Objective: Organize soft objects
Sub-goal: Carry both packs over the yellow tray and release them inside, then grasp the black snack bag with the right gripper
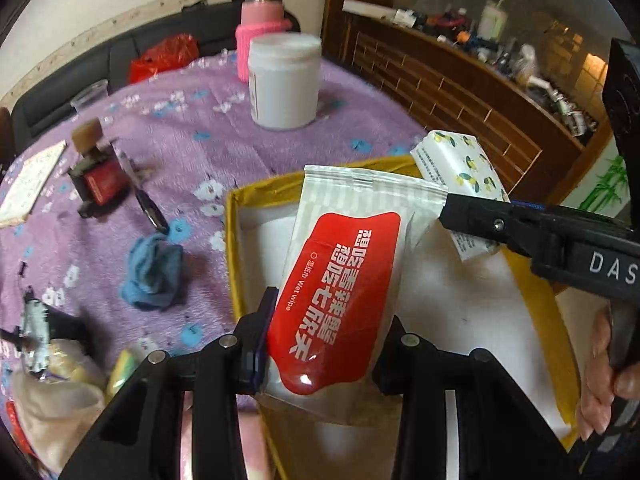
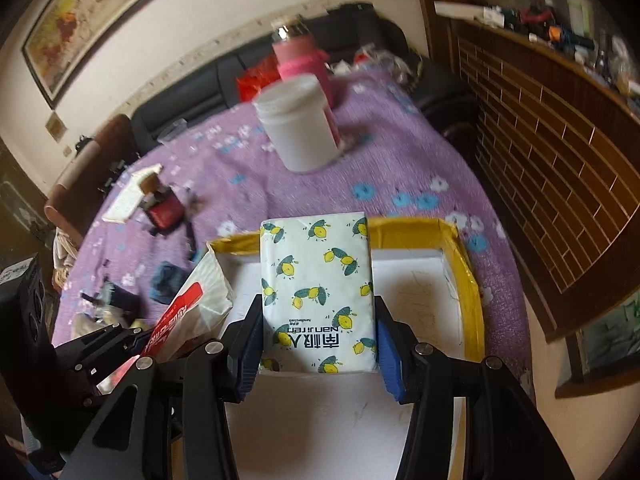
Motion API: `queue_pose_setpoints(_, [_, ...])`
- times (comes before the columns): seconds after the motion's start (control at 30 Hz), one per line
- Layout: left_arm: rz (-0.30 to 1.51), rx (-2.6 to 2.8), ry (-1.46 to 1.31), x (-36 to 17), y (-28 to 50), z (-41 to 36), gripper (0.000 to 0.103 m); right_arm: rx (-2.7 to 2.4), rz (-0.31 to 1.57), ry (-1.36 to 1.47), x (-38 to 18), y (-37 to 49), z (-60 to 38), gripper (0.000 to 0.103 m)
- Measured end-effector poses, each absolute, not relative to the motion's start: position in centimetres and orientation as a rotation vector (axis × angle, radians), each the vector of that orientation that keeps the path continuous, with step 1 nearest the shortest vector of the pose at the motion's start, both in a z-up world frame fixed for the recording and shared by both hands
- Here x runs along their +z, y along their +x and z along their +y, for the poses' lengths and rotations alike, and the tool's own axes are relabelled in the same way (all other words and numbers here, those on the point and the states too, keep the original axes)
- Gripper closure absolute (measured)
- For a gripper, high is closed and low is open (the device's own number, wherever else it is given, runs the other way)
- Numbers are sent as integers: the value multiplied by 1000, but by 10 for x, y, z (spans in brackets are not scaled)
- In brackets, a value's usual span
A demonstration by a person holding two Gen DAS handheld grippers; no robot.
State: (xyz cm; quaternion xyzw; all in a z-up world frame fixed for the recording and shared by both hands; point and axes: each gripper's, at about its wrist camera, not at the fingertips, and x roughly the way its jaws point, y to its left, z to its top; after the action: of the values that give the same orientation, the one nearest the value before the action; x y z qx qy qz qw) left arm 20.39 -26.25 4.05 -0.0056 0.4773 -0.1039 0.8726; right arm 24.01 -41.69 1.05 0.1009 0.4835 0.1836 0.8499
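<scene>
My left gripper (image 1: 326,340) is shut on a white wet-wipe pack with a red label (image 1: 348,276), held over the yellow-rimmed white box (image 1: 232,248). My right gripper (image 2: 318,344) is shut on a white tissue pack with a lemon print (image 2: 318,280), also held over the box (image 2: 466,276). In the left wrist view the right gripper (image 1: 472,216) comes in from the right with the tissue pack (image 1: 460,160) behind it. In the right wrist view the wipe pack (image 2: 188,308) and the left gripper (image 2: 112,344) show at the lower left.
On the purple flowered cloth (image 1: 192,136) lie a crumpled blue rag (image 1: 154,276), a white jar (image 1: 284,80), a pink bottle (image 1: 260,28), a small red-and-black item (image 1: 100,176) and a notepad (image 1: 28,184). A wooden cabinet (image 1: 460,88) stands at the right.
</scene>
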Motion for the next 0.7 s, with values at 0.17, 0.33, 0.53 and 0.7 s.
queue_pose_setpoints(0.17, [1024, -201, 0, 32, 212, -267, 65, 378, 1072, 229, -9, 257, -418, 49])
queue_pose_setpoints(0.33, [1024, -200, 4, 29, 213, -270, 63, 375, 1108, 229, -21, 262, -416, 48])
queue_pose_setpoints(0.53, [1015, -212, -2, 28, 213, -271, 50, 357, 1114, 220, -25, 264, -414, 46])
queue_pose_setpoints(0.7, [1005, -229, -23, 37, 207, -266, 46, 345, 1096, 211, -17, 260, -415, 41])
